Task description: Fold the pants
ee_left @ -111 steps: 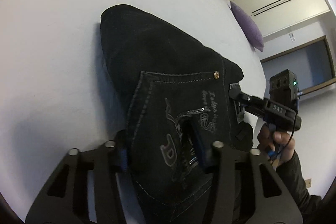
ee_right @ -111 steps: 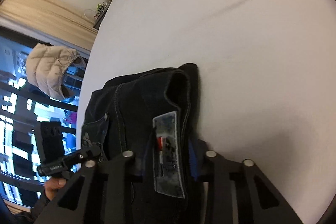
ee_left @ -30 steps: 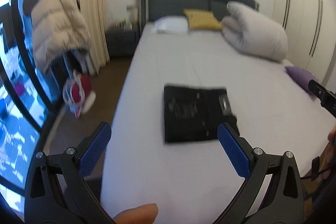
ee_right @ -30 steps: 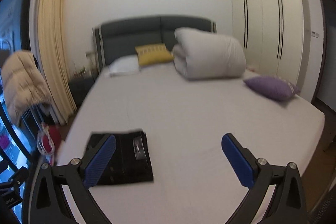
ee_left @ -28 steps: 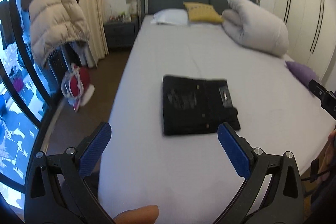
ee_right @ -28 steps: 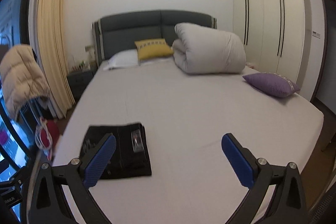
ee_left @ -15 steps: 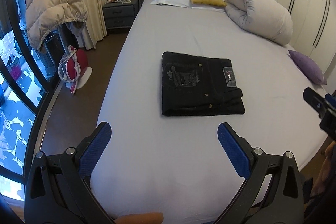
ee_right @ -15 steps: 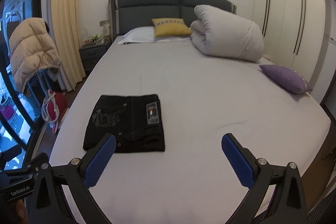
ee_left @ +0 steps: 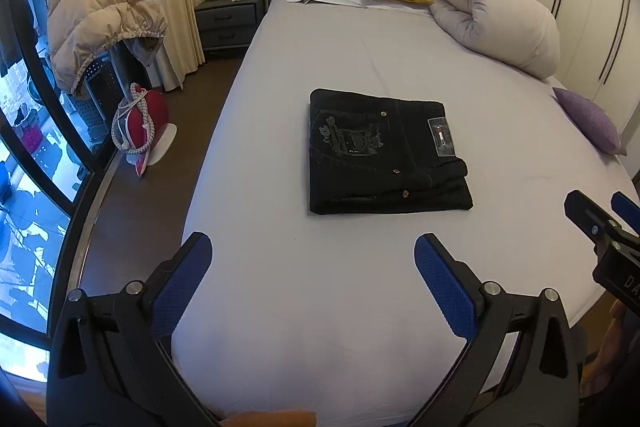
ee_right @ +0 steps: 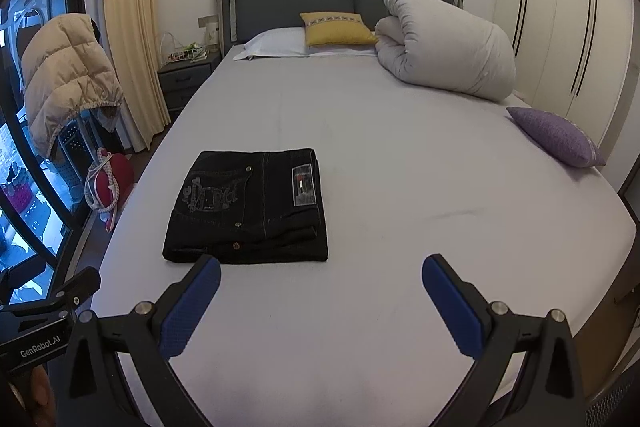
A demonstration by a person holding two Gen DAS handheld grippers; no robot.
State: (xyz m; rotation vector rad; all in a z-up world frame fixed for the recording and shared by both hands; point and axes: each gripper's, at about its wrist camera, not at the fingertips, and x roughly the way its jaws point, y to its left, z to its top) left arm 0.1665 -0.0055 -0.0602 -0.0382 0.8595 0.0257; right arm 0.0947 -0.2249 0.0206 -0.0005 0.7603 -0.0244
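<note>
Black jeans [ee_left: 380, 151] lie folded into a compact rectangle on the bed [ee_left: 360, 307], toward its left edge. My left hand-held gripper [ee_left: 312, 267] and right hand-held gripper [ee_right: 320, 287] hang spread wide, empty, well apart from them. I judge folding complete; nothing remains.

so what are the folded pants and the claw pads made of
The pants look like black denim: matte, contrast seam stitching, metal rivets, a waistband patch. The left claw and right claw pads look like blue rubber or plastic with a fine grid texture; which one is unclear.
</note>
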